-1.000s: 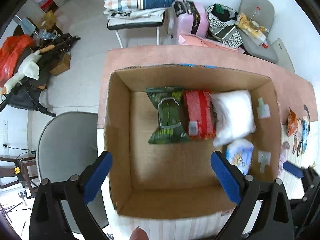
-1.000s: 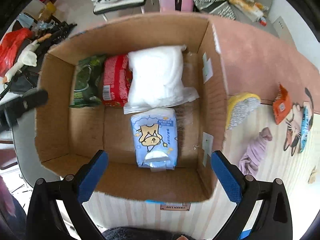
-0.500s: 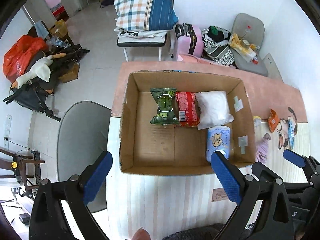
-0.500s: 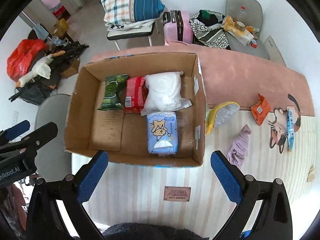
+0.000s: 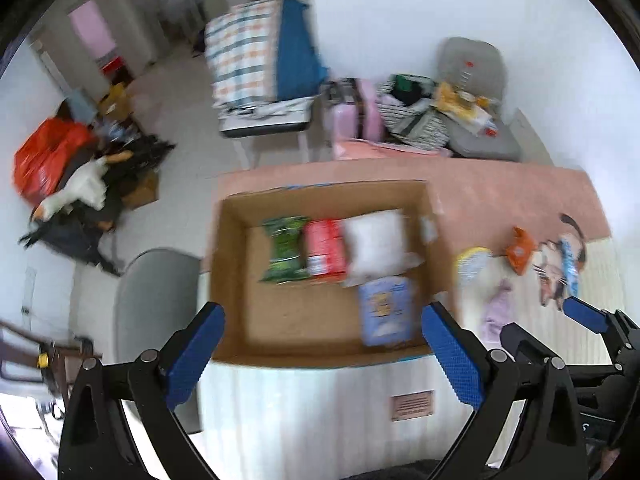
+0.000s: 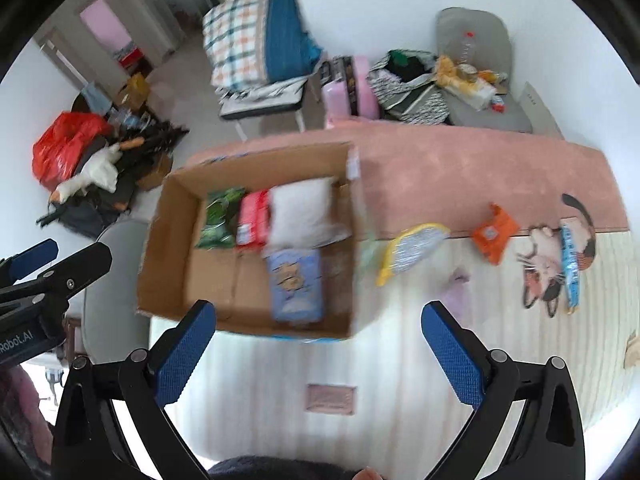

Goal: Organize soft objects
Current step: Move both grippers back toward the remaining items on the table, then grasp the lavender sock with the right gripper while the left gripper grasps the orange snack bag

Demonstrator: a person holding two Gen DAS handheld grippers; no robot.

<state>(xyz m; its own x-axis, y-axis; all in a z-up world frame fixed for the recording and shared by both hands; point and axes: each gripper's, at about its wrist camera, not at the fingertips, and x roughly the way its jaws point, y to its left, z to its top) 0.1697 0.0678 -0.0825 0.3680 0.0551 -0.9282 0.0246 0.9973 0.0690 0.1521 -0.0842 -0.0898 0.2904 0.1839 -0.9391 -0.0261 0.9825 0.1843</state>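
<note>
Left wrist view: left gripper (image 5: 322,354) spread wide, empty, above near rim of brown cardboard box (image 5: 232,280); bare floor left half; packs blurred. Right wrist view: right gripper (image 6: 316,350) wide, empty; yellow-edged grey sponge (image 6: 412,250) just right of box; purple cloth (image 6: 456,298) indistinct.

Two wrist views from above

The cardboard box (image 5: 320,276) (image 6: 256,240) is seen steeply downward from both, side by side, well back.
</note>
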